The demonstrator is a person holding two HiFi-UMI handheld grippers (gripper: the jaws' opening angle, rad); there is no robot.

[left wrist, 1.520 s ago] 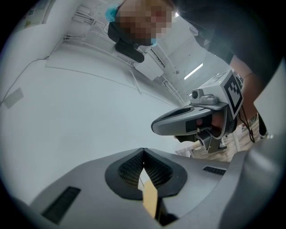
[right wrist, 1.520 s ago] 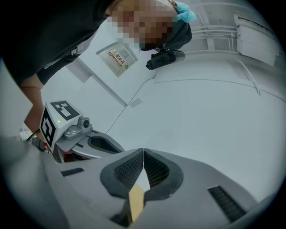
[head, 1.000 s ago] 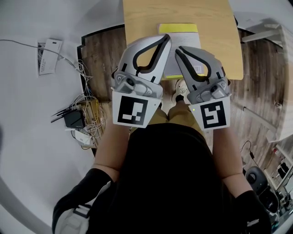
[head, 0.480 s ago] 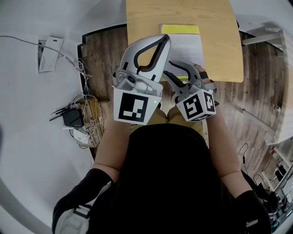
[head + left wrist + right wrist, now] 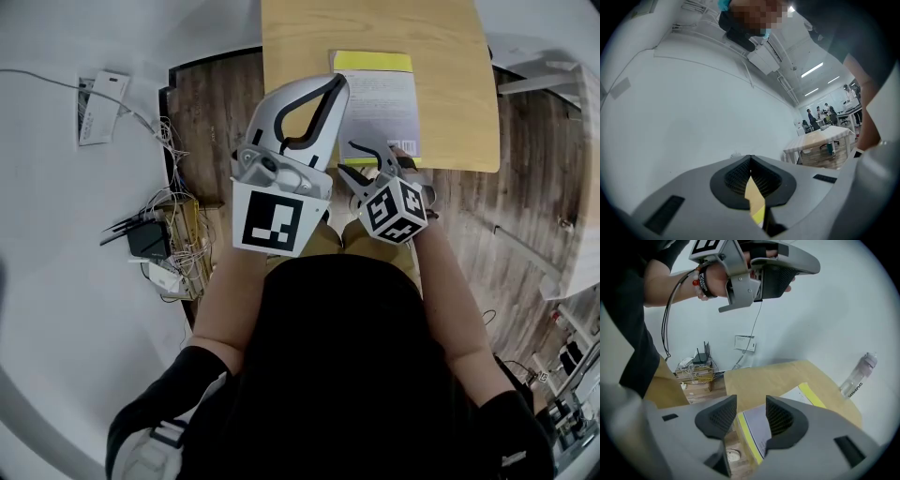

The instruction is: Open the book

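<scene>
right gripper spread at the near edge of the shut book

the book (image 5: pixel 376 97) lies flat and closed on the wooden table (image 5: pixel 305 37), close to the table's near edge. its cover is pale with a yellow band along the far side. nothing else lies on the table.

the right gripper (image 5: pixel 751 408) tilts down toward the book's near edge. its 2 jaws have just been opening and now stand wide apart. in the right gripper view the near edge of the book shows through the gap between them, lower down, with neither pad pressing on it. whether a jaw tip touches the cover cannot be told.

the left gripper (image 5: pixel 334 84) is held higher, pointing level over the left part of the table, beside the book and apart from it. its 2 jaws are together at the tips with nothing between them. only a sliver of the table and the yellow band shows through the slit lower down.

as for containers, there are 2. a clear bottle (image 5: pixel 859 372) stands past the far end of the table by the white wall, and what is in it cannot be told. on the floor to the left of the table, a yellowish wire rack (image 5: pixel 186 228) holds a tangle of cables, with a black box (image 5: pixel 150 245) with aerials just beside it.
</scene>
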